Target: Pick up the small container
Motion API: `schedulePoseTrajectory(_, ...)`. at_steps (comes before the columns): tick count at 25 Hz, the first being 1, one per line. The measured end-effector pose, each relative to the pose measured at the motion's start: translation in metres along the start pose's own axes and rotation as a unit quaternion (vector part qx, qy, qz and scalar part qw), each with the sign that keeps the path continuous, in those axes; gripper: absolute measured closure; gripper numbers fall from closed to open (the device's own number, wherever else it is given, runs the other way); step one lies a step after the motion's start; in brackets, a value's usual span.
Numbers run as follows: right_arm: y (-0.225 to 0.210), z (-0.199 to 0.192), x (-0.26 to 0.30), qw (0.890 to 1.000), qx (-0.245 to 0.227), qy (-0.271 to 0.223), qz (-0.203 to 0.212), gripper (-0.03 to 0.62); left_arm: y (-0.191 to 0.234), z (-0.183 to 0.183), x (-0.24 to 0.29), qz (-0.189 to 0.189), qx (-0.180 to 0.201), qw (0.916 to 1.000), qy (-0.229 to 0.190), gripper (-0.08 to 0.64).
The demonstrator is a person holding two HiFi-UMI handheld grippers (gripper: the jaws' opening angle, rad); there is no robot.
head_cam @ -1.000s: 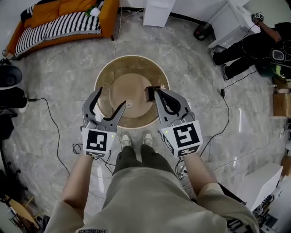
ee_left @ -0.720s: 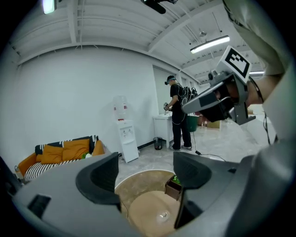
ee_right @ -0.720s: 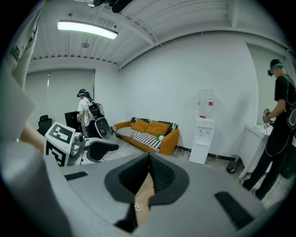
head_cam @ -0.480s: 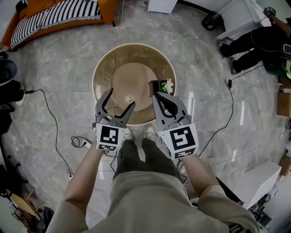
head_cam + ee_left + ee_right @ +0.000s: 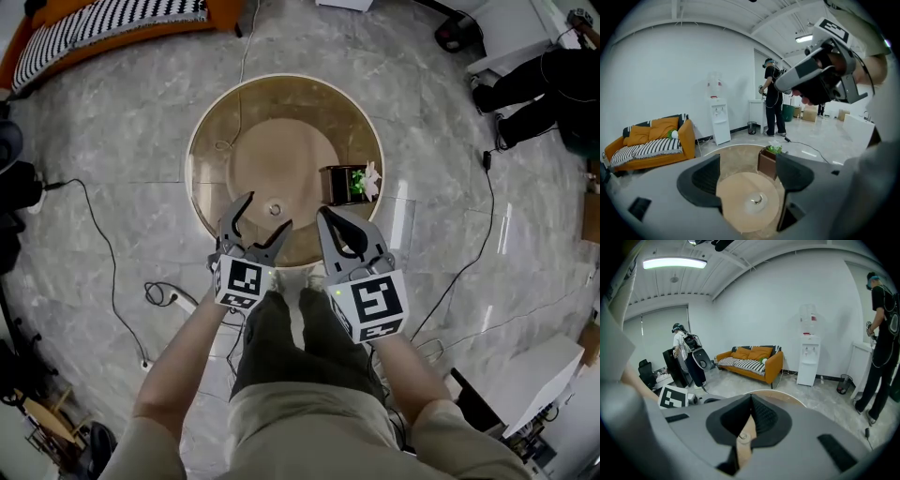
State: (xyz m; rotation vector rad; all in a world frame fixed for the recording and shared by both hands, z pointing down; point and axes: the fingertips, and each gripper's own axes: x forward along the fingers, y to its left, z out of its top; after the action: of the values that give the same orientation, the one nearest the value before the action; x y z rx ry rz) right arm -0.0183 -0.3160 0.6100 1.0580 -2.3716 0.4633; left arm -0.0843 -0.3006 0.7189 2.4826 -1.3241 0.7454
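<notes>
The small container (image 5: 339,184), a dark box with a green plant and a white flower, stood upright on the right part of the round surface (image 5: 225,122), near its rim. The left gripper (image 5: 265,214) was over the near edge of the surface, with its jaws spread wide and nothing held between them. The right gripper (image 5: 324,216) was over the same edge, further right. Its jaws were pressed together at the tips and empty, near the container but apart from it.

The small container (image 5: 349,184) sits rightward on the table (image 5: 217,127)
</notes>
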Motion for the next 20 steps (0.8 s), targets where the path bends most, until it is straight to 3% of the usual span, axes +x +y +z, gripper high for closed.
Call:
schedulePoseTrajectory(10, -0.001, -0.069, 0.059, 0.999, -0.017, 0.029, 0.020, 0.596, -0.011, -0.109, 0.076, -0.016, -0.023, 0.9983, 0.051, 0.212)
schedulePoseTrajectory(20, -0.015, -0.118, 0.089, 0.999, -0.006, 0.041, 0.023, 0.597, -0.018, -0.163, 0.127, -0.021, -0.037, 0.9965, 0.072, 0.212)
